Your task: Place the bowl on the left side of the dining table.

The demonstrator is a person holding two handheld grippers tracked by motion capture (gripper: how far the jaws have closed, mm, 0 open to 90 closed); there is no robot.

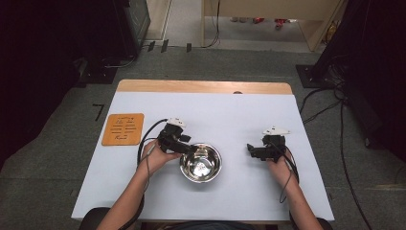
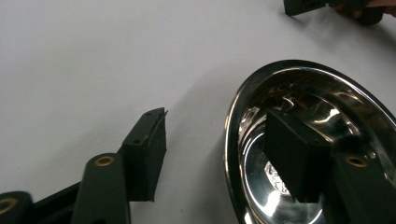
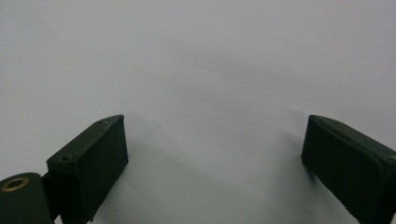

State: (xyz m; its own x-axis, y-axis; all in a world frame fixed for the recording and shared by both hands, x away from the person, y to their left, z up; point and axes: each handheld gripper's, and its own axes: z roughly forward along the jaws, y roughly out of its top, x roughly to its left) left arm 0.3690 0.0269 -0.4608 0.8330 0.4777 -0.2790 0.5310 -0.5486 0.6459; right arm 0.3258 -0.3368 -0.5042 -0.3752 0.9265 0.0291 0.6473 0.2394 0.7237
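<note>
The high view looks forward and down from above the person's side onto the whole pale blue worktop [image 1: 230, 110], far enough to take in the grey floor around it. The left gripper view sits low and close, looking along its own black jaws across the round shiny steel bowl [image 2: 299, 93], which the high view shares [image 1: 201, 163]. The right gripper view looks down, very near, at bare worktop surface [image 3: 196, 60].

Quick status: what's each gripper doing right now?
Left gripper: open, jaws straddling the steel bowl's rim, one inside and one outside, pads not yet pressing.
Right gripper: open, nothing between its jaws, over the bare table.
</note>
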